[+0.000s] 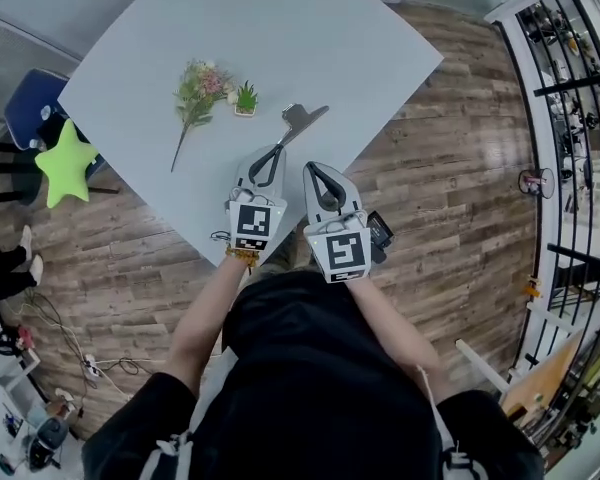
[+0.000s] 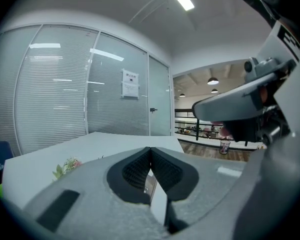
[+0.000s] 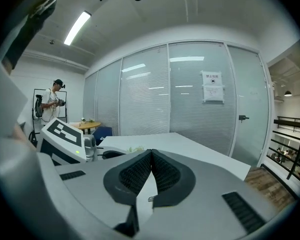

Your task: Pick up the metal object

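Pale grey table sets the scene for what looks like the approach step. Both tongs, left gripper and right gripper, are closed and empty at its near edge. The metal scissors lie flat just ahead of the left gripper, whose jaws must open next.

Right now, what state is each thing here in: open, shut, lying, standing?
Left gripper: shut, nothing in it.
Right gripper: shut, nothing in it.
Scissors: lying flat on the table, not gripped.
Flower sprig: lying on its side.
Small potted plant: standing upright.
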A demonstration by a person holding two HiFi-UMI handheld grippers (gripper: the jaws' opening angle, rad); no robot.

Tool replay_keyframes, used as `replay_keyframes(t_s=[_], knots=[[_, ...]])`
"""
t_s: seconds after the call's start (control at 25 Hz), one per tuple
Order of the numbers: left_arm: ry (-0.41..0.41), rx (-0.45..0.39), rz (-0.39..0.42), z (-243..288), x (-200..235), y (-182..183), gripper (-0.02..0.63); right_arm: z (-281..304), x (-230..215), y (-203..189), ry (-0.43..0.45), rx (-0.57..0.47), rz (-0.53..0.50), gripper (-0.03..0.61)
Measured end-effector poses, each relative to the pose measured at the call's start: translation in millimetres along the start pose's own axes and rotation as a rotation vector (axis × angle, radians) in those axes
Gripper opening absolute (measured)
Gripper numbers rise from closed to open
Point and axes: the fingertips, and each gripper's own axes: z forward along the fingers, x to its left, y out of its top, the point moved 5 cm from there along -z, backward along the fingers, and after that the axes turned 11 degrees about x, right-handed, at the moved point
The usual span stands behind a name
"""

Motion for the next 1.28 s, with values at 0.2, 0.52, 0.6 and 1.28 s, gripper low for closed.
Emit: replay_keyframes(t_s=[0.2,0.52,0.6,1.28], knots=[[-0.001,0.036,-0.005,12.7,5.7,-15.2,0.011,1.6,-0.3,-5.9,0.011,0.022,-0.010,0.000],[-0.009,0.102,-0.015,35.7,11.0,-36.3,0.011,5.5,-7.9,-6.4,-0.002,0.031,0.013,0.000],[-0.014,0.121,-0.021,41.1,10.0,-41.8,0.011,5.4,-9.9,-6.2,-0.007,0.033,0.019,0.000],[-0.043,0.247,-0.080,79.6,13.5,-85.8,0.025,9.0,-22.9,-14.2,-0.016,0.076,0.033,0.000]])
